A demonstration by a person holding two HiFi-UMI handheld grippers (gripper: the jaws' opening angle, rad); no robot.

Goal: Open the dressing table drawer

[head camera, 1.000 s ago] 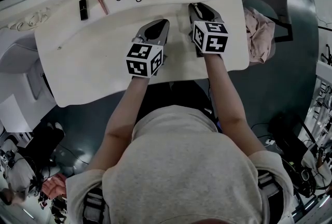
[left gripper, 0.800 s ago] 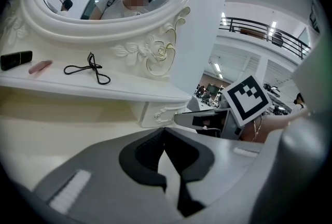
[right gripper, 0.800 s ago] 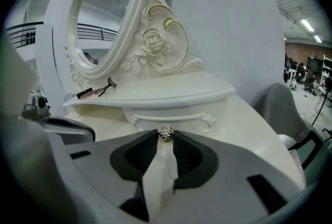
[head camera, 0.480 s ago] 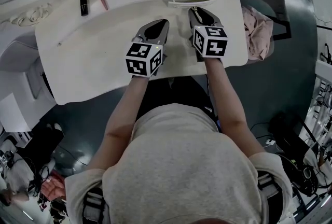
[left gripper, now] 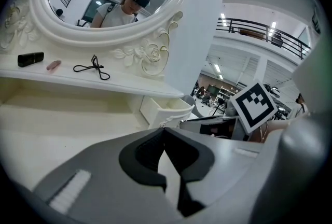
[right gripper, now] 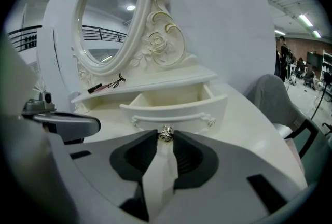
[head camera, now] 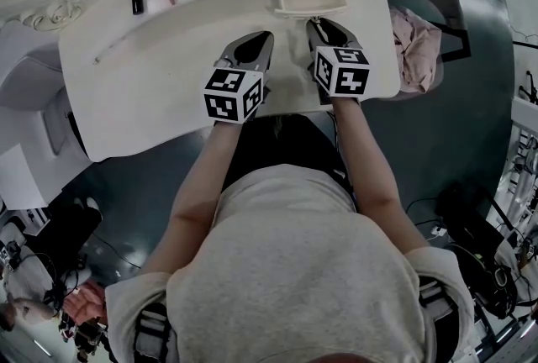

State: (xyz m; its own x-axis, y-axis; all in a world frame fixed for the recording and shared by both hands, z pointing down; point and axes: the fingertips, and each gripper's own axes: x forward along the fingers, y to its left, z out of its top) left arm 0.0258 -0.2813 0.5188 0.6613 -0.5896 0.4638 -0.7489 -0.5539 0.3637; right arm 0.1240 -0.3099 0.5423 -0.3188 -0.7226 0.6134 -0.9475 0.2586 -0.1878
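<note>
At the back right of the table (head camera: 143, 84), under the raised shelf (right gripper: 155, 80), the drawer (right gripper: 174, 109) stands partly pulled out, with nothing visible inside. The right gripper (right gripper: 166, 137) has its jaws pinched on the small metal knob (right gripper: 166, 134) at the middle of the drawer front, a central hold that should let it slide straight toward the person. The left gripper (left gripper: 164, 130) is held just beside it over the table, its jaws closed together on nothing, apparently kept clear of the drawer's path. The opening looks well along; a further pull would likely finish it.
</note>
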